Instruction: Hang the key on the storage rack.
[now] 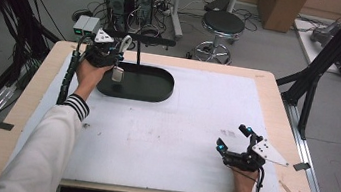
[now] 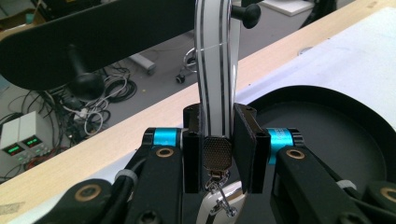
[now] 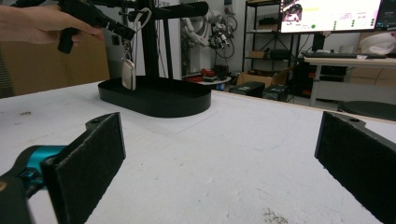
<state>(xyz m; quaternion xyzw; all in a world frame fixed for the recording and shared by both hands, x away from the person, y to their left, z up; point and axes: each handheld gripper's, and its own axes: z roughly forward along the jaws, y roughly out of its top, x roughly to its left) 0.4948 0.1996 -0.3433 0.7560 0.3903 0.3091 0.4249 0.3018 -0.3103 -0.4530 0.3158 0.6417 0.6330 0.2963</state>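
Gripping 1 strap (image 2: 214, 70), left tongs (image 2: 219, 149) above 1 tray (image 2: 327, 121)

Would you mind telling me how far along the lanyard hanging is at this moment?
Done: the white black-striped lanyard strap is looped over a peg of the black stand with oval tray base. In hand: the left claw is shut on it, its white tag dangling above the tray. Left: letting go. The right claw rests open on the table.

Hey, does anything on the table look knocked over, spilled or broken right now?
Nothing stands out. The black stand sits upright on the white mat, and the left hand-held gripper holds the white strap at its crossbar.
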